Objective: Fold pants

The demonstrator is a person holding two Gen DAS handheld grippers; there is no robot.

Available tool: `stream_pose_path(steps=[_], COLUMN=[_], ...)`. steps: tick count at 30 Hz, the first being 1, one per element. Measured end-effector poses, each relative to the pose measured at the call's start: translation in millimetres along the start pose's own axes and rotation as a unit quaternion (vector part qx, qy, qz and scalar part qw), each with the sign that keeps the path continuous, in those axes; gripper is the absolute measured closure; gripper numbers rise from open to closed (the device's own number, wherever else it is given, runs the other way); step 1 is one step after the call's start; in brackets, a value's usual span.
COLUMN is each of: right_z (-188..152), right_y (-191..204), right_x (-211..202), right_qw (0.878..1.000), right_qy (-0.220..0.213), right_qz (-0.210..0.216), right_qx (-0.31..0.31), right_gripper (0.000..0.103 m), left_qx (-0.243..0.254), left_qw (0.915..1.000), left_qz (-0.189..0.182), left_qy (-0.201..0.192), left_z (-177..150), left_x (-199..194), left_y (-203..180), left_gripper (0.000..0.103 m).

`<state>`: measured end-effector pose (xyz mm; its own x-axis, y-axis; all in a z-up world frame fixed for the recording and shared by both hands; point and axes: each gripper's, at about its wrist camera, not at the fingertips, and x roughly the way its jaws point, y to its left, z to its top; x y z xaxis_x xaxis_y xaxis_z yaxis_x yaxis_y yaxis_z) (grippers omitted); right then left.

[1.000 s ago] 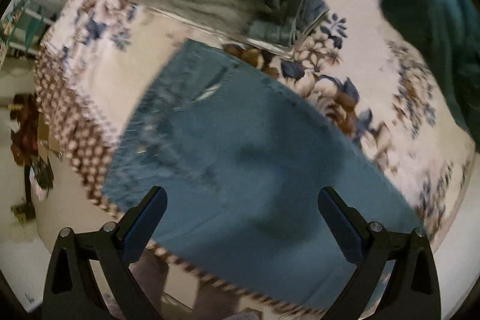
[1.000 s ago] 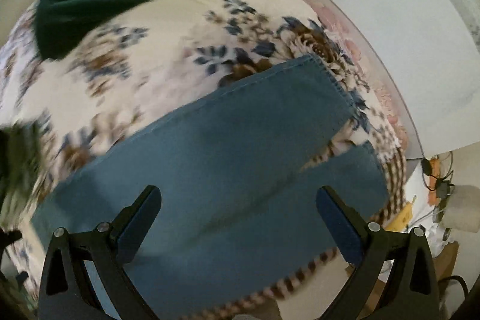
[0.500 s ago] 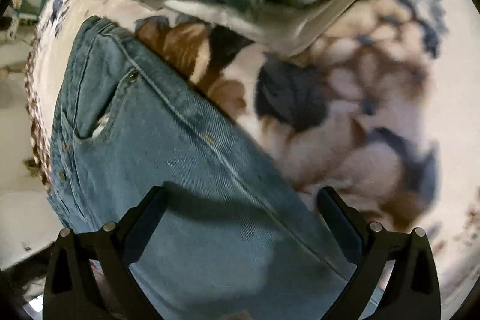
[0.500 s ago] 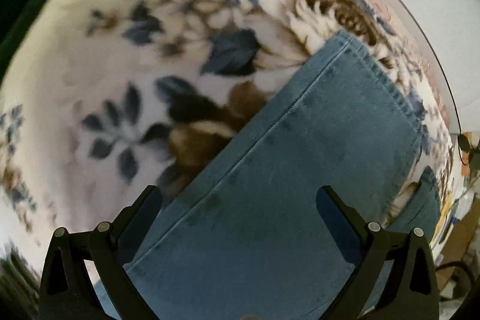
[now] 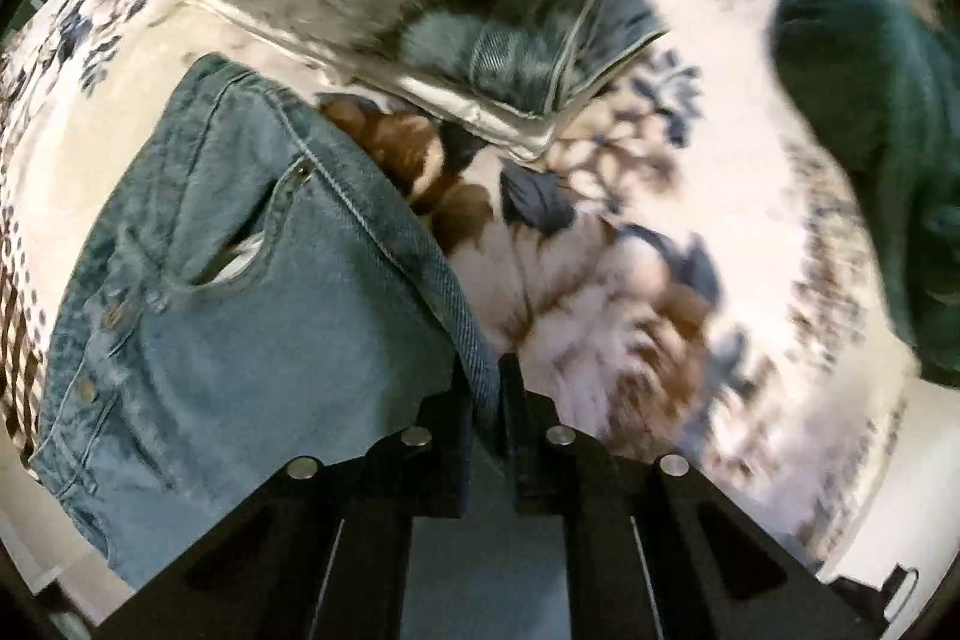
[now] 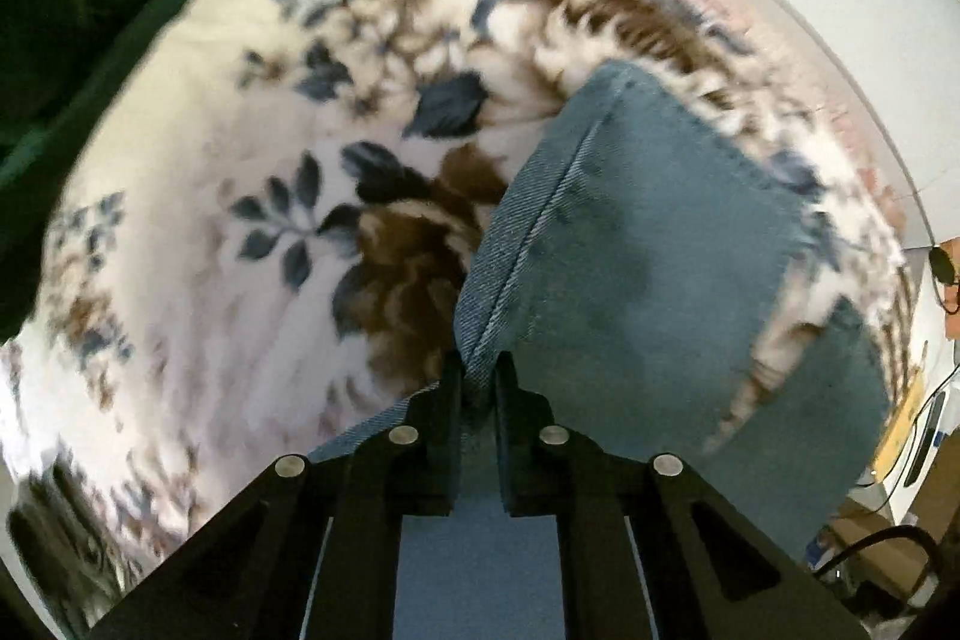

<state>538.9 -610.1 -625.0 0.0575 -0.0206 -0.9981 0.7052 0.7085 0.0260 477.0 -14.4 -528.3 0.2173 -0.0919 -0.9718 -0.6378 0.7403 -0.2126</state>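
Half a second earlier both pairs of tongs had stood wide over flat denim; at this moment each had closed on the far long edge of the pants. The left gripper (image 5: 487, 403) pinched the outer side seam of the jeans (image 5: 252, 340) near the hip, with denim visible between the pads. The right gripper (image 6: 478, 388) pinched the same kind of stitched seam further down the leg (image 6: 636, 256). In both views the seam rose into a raised ridge at the jaws.

Two grips spaced along one long edge probably served to carry that edge across as a straight line, so the fold would land evenly rather than sag in the middle.

The pants lay on the floral blanket (image 5: 600, 292) near its front edge. Their long axis ran side to side: the waistband, front pocket (image 5: 240, 268) and rivet buttons pointed toward the blanket's left edge, and the hems (image 6: 726, 148) pointed toward its right edge. One hem overlapped the other only in part.

A folded pile of other denim (image 5: 510, 58) sat just beyond the waist end. A dark green garment (image 5: 870, 148) lay toward the far right corner.
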Motion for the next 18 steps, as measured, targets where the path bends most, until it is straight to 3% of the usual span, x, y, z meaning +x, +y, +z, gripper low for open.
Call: stream_pose_path(steps=[3,7,9,13,18], right_z=[-30,-86,-107,-152,-187], right_y=[-28,-79,-108,-166,-215], right_x=[-43,-99,-103,-86,-35], right_qw=[1.0,0.999,0.999,0.999,0.999], right_qy=[-0.023,-0.043,-0.047,-0.036,0.003], right_qz=[0.016,0.024,0.018,-0.003,0.002], right_qx=[-0.01,-0.001,0.001,0.013,0.038], right_gripper=[0.094,0.094,0.094,0.094,0.093], left_qx=[0.001,-0.014,-0.014,0.015,0.001], left_qw=[0.9991,0.9971,0.9966,0.9967,0.9939], left_qz=[-0.039,-0.074,-0.081,-0.072,-0.059], left_qy=[-0.016,-0.007,0.002,0.035,0.093], left_z=[-33,-92,-119,-177,-208], left_x=[-46,-69,-69,-52,-2], left_y=[37,86,101,140,180], left_gripper=[0.098,0.098,0.098,0.098,0.095])
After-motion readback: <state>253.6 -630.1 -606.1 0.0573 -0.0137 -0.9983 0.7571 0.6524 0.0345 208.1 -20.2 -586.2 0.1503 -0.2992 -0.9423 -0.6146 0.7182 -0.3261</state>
